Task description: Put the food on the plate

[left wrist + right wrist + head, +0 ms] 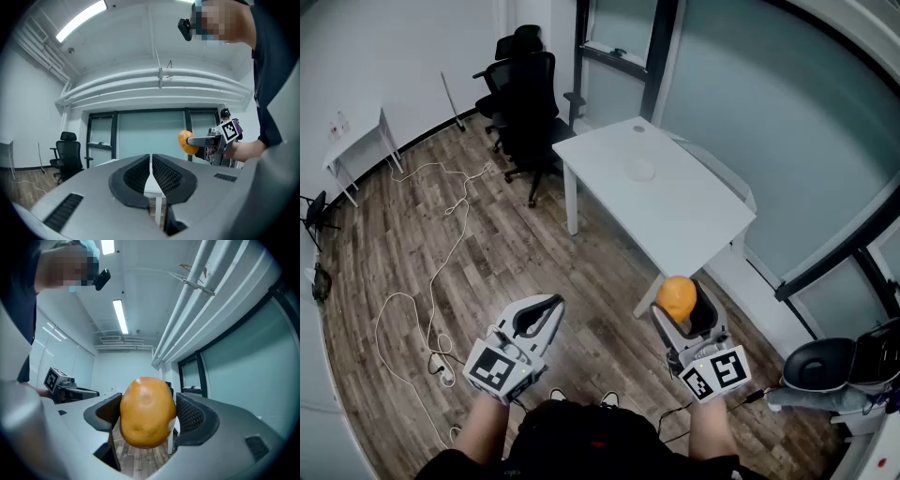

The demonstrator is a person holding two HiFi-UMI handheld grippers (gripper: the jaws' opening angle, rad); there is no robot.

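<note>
An orange, rounded piece of food (677, 297) sits between the jaws of my right gripper (682, 306), which is shut on it and held in the air over the wooden floor. In the right gripper view the food (146, 412) fills the gap between the wide-set jaws. My left gripper (549, 304) hangs beside it to the left, shut and empty; its jaws meet in the left gripper view (151, 161). A pale round plate (640, 171) lies on the white table (684, 211) ahead, well beyond both grippers.
Black office chairs (525, 89) stand behind the table's far left corner. White cables (431, 281) trail across the floor at the left, near a small white desk (361, 141). A dark seat (821, 362) stands at the lower right by the glass wall.
</note>
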